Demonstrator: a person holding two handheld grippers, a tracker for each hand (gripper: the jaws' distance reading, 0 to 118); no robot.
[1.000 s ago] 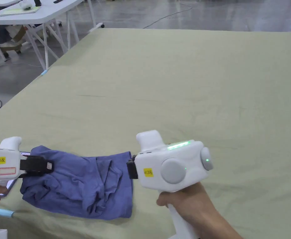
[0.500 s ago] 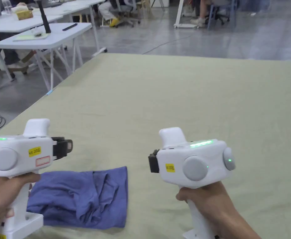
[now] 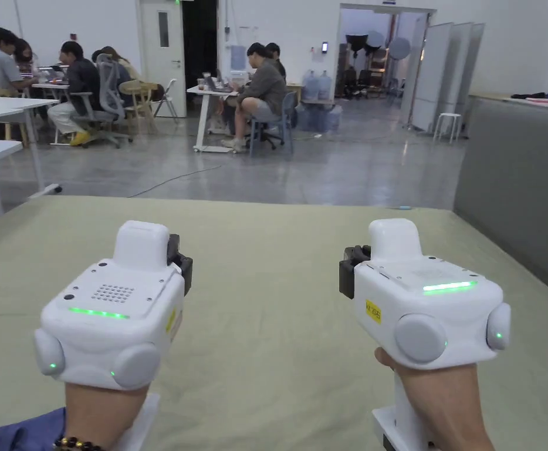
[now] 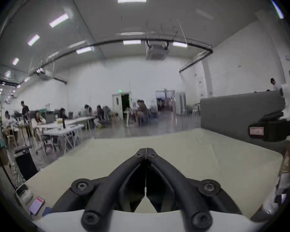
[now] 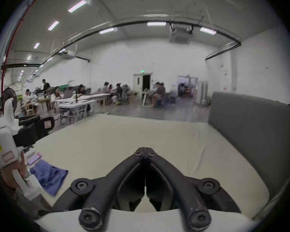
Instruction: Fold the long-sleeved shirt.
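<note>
Right gripper (image 5: 145,149) jaws together, empty, above table (image 5: 124,135); folded blue shirt (image 5: 48,176) far left

The shirt (image 5: 48,177) is plain blue. The desk (image 3: 278,352) wears a pale olive-green cover with no pattern. Both grippers, left (image 4: 146,152) and right (image 5: 145,151), have black jaws on white bodies with green lights and small yellow stickers. The partition (image 3: 513,182) is grey, the floor (image 3: 325,170) glossy grey, the walls (image 3: 278,23) white.

No legible text; yellow sticker (image 3: 374,311) on right gripper (image 3: 347,276) (print blurred).
</note>
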